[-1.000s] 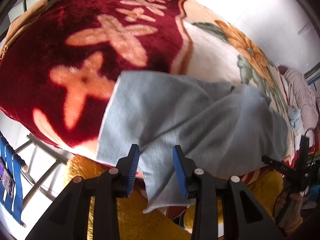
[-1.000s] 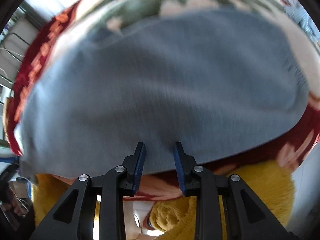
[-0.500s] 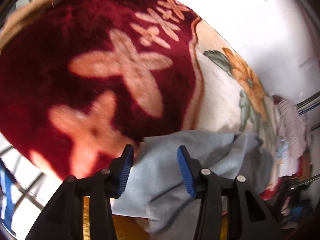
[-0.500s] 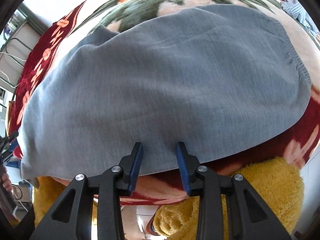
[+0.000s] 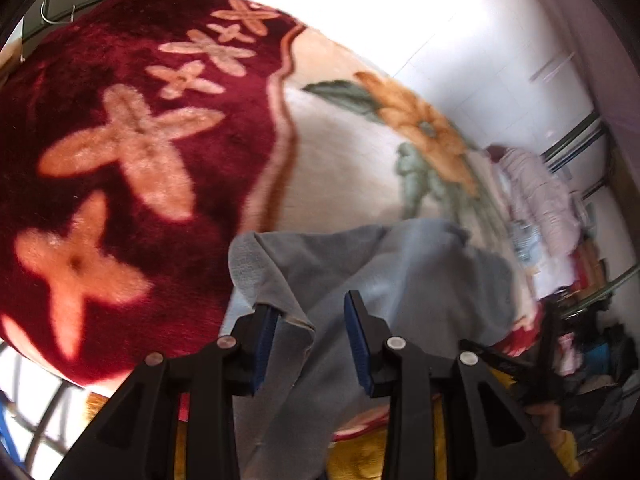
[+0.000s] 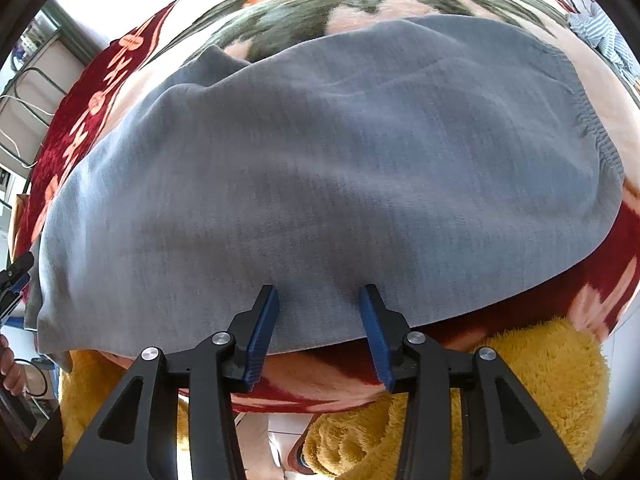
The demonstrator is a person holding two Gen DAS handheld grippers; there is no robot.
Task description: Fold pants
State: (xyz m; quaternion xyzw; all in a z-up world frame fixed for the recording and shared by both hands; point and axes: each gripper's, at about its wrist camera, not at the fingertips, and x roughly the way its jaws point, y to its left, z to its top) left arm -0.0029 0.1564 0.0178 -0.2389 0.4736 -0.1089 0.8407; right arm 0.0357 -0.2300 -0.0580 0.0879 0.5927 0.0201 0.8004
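Grey pants (image 6: 320,168) lie on a red and cream flowered blanket (image 5: 120,168) on a bed. In the right wrist view they spread wide, with the elastic waistband (image 6: 596,132) at the right. My right gripper (image 6: 318,308) is open, its blue pads over the pants' near edge. In the left wrist view the pants (image 5: 400,272) are bunched, and a leg end (image 5: 256,264) is draped over the left pad. My left gripper (image 5: 310,332) is open with cloth between its jaws.
A yellow fuzzy blanket (image 6: 520,392) hangs below the bed's near edge. A pile of pink and striped clothes (image 5: 536,200) lies at the bed's far right end. Metal bed rails (image 5: 580,148) stand behind it. A wire rack (image 6: 24,92) is at left.
My left gripper has moved in over the pants' leg end, and the cloth now lies lifted and folded between its pads. My right gripper has opened slightly wider and stays at the near edge.
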